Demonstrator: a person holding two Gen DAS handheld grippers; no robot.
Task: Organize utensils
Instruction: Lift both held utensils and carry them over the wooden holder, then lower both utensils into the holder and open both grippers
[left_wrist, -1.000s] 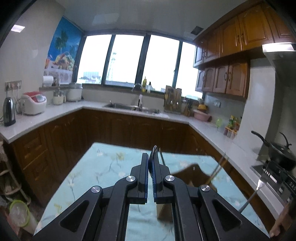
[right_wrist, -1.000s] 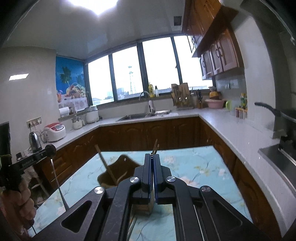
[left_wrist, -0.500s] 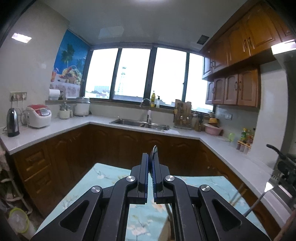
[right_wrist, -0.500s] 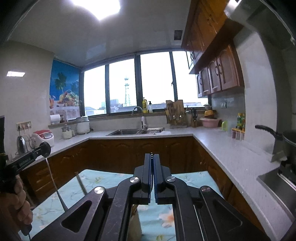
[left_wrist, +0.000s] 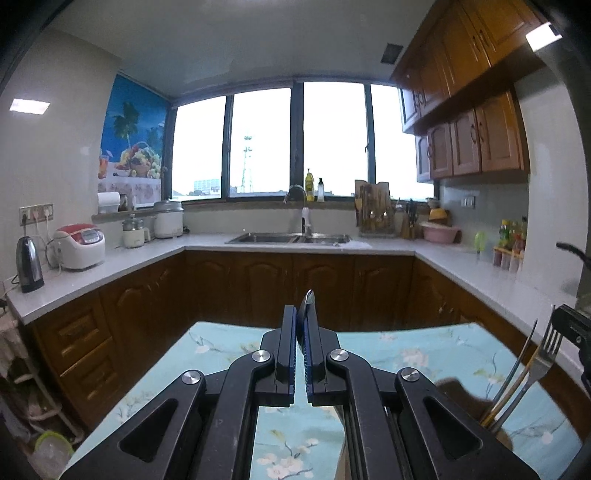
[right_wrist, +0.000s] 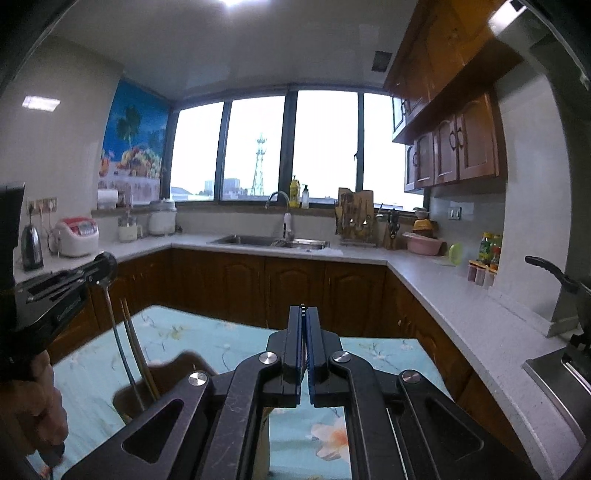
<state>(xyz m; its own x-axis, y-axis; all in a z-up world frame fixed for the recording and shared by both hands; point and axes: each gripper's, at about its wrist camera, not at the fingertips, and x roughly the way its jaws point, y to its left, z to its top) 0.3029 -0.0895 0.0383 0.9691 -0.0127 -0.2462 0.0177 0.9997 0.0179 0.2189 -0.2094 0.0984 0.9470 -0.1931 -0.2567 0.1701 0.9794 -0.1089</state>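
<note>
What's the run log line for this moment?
left claw: shut on spoon | right claw: shut on fork | both stems reach into brown holder

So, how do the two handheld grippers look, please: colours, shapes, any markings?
Both are matte black. The left gripper and the right gripper each have two angular linked arms with triangular cut-outs, joined by round silver bolts. Their flat fingers carry blue ribbed pads on the inner faces. In the right wrist view, the left gripper's body shows faint embossed lettering, too small to read. No cables or sleeves are visible.
</note>
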